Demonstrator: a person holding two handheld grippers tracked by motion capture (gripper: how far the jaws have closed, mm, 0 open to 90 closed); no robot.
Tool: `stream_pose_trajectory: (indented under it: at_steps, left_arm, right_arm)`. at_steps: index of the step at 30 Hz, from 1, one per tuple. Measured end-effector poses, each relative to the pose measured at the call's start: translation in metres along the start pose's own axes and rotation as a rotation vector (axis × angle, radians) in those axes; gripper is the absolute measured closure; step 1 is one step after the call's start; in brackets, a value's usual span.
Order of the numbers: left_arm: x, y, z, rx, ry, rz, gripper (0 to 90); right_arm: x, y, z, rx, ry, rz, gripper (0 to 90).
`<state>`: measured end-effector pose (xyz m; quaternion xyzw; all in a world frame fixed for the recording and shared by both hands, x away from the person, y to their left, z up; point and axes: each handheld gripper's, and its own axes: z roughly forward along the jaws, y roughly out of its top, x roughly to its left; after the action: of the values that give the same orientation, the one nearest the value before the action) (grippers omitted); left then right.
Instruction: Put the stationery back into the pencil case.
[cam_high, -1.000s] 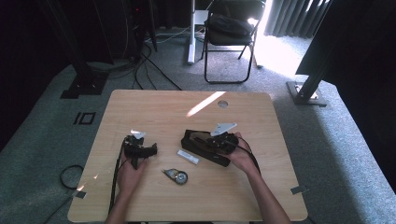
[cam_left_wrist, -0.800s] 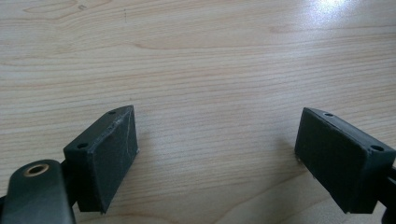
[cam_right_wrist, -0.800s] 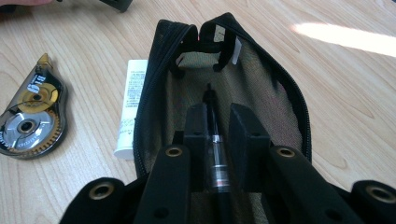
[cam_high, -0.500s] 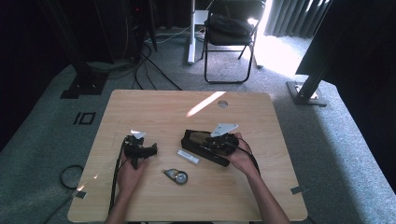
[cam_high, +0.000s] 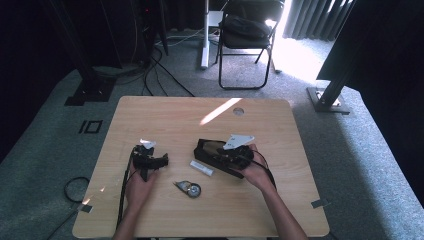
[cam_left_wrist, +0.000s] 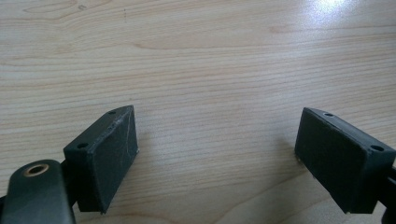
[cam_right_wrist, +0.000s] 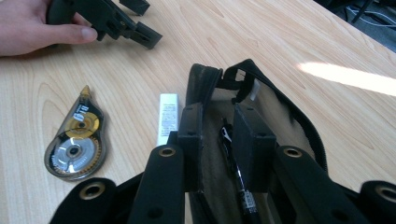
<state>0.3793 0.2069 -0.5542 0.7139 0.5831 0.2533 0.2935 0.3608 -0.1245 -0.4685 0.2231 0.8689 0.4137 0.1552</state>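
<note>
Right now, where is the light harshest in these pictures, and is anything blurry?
High view: sunlight burns out the floor by the folding chair and streaks the table; the room's edges fall black. Left gripper view: glare whitens the wood at top right. Right gripper view: a bright streak right of the pencil case; its own near jaws look soft.

Pen (cam_right_wrist: 237, 179) in the pouch (cam_right_wrist: 299, 126) is partly hidden behind the right gripper (cam_right_wrist: 218, 140); its near end is cut off by the bottom edge. Print on the white eraser (cam_right_wrist: 167, 117) and the tape roller (cam_right_wrist: 77, 142) is too small to be read. In the high view, pouch contents are hidden under the gripper. Far jaw tip of the left gripper (cam_right_wrist: 125, 21) is cut off at the top edge.
</note>
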Motion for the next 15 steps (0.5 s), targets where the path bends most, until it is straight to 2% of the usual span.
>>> stream_pose_trajectory:
  at_steps: [15]
  left_arm:
    - [0.000, 0.000, 0.000, 0.000, 0.000, 0.000, 13.4]
  right_arm:
    - [0.014, 0.001, 0.001, -0.012, 0.018, -0.006, 69.7]
